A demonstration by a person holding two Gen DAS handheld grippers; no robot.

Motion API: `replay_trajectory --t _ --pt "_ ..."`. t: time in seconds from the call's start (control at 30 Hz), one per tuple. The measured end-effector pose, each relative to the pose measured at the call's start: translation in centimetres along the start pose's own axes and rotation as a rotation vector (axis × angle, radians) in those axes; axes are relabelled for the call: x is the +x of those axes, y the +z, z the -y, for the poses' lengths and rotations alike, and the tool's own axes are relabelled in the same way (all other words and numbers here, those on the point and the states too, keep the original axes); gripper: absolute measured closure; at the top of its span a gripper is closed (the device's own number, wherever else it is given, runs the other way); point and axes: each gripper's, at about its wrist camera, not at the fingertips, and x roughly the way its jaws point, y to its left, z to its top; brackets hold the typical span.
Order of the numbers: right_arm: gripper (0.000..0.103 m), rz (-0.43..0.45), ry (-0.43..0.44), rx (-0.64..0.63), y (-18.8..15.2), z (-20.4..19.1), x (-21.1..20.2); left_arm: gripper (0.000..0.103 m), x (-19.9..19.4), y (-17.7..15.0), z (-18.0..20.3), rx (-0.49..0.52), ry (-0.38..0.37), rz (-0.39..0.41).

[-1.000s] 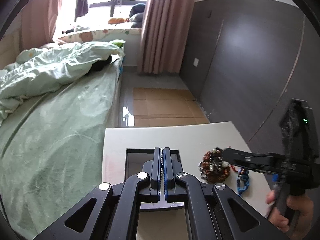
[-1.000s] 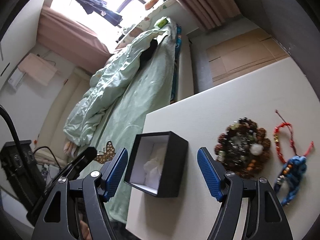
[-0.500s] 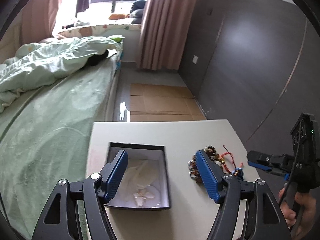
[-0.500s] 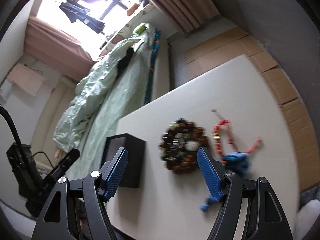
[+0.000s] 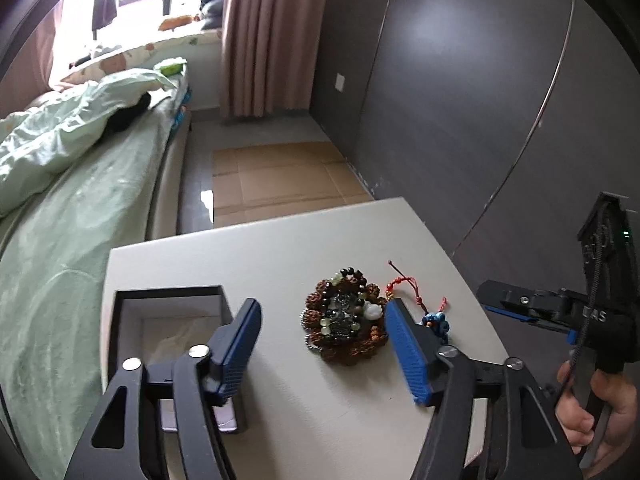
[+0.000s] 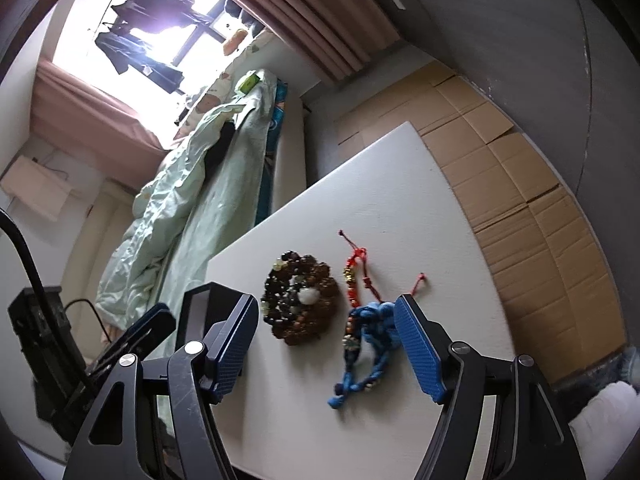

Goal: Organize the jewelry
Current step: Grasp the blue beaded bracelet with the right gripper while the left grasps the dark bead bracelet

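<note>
Here both tongs gape wide and hold nothing: the left tongs point(image 5: 322, 344) hover over the white surface point(image 5: 280, 248) before the heap of beaded bracelets point(image 5: 345, 317), the right tongs point(image 6: 326, 350) frame the blue cord bracelet point(image 6: 370, 344). The black box point(image 5: 168, 320) sits left of the heap.

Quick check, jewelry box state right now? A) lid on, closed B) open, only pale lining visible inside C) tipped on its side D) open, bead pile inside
B: in the left wrist view the black box stands upright and open with only pale lining showing, while the beaded bracelet pile lies on the white table beside it, outside the box.
</note>
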Motion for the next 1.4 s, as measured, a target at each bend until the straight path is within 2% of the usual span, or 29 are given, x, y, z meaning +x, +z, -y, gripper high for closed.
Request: replay_trajectory --t 0.17,0.3,0.43,0.63,0.7,0.73,0.8,0.83,1.03,1.27,1.4 --pt "0.034 -0.008 -0.01 0.008 -0.1 0.9 0.0 0.061 2.7 0.5 -0.2 -0.022 0.009 -0.085" --pt "0.034 -0.012 -0.017 0.021 -0.2 1.6 0.0 0.063 4.5 0.9 0.0 -0.019 0.017 -0.135" --pt "0.043 -0.037 -0.028 0.036 -0.3 2.1 0.6 0.064 6.2 1.0 0.7 0.005 0.029 -0.172" --pt "0.044 -0.058 -0.05 0.036 -0.3 2.3 1.3 0.064 8.1 0.3 0.9 0.022 0.065 -0.2" --pt "0.044 -0.063 -0.061 0.038 -0.4 2.4 1.5 0.076 8.7 -0.1 0.9 0.026 0.076 -0.216" --pt "0.044 -0.065 -0.069 0.038 -0.4 2.4 1.6 0.077 8.9 -0.2 0.9 0.032 0.091 -0.218" --pt "0.044 -0.071 -0.094 0.03 -0.4 2.3 1.8 0.091 9.0 -0.3 0.9 0.045 0.117 -0.215" --pt "0.044 -0.075 -0.107 0.024 -0.5 2.2 2.1 0.094 8.8 -0.3 0.8 0.039 0.118 -0.212" --pt "0.044 -0.112 -0.166 -0.024 -0.8 1.0 3.6 0.095 7.0 -0.1 0.2 0.005 0.067 -0.176" --pt "0.044 -0.141 -0.287 -0.096 -1.1 -0.3 5.3 0.095 4.2 0.6 0.0 -0.035 -0.003 -0.105" --pt "0.044 -0.153 -0.302 -0.125 -1.3 -0.8 6.1 0.095 2.4 0.9 0.0 -0.05 -0.025 -0.067"
